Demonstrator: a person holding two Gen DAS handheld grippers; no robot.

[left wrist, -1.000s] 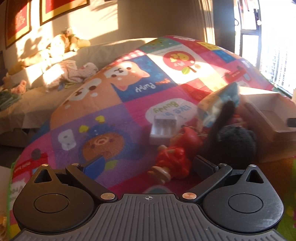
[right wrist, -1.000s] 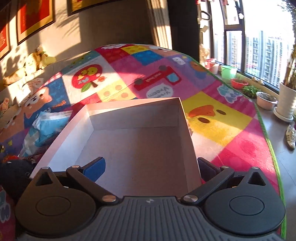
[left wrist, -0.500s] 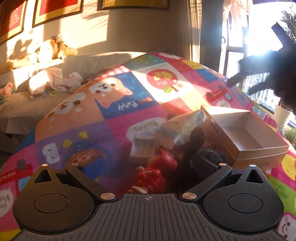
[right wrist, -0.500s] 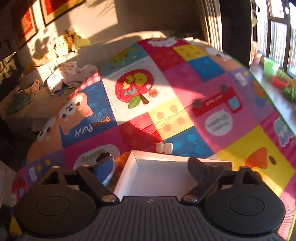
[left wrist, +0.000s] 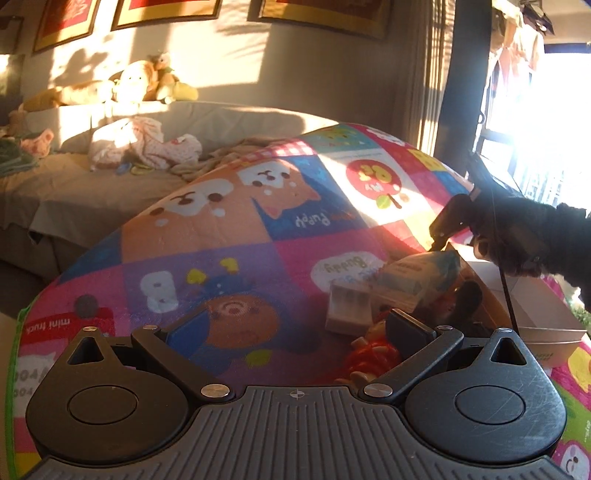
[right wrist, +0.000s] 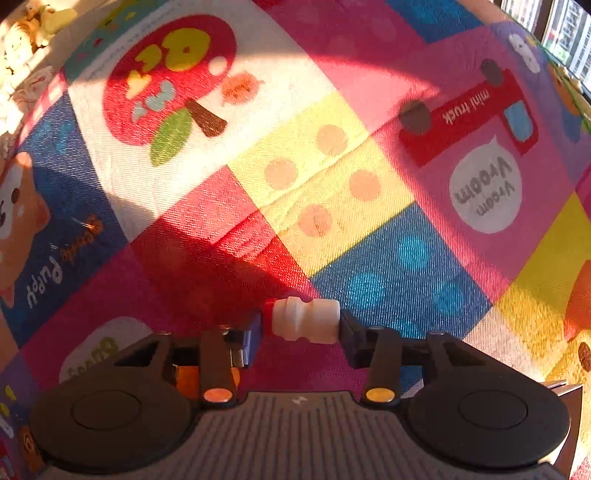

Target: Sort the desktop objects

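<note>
Swung away from the open box since a second ago, the right gripper [right wrist: 301,334] now has its jaws closing on a small white bottle [right wrist: 306,320] lying on the patchwork mat [right wrist: 332,166]. Left gripper [left wrist: 295,332] hovers wide open, empty, above the toy pile.

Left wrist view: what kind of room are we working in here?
Likely a home living room or child's play area: a cartoon play mat under the objects, plush toys on a sofa, framed pictures on the wall.
</note>
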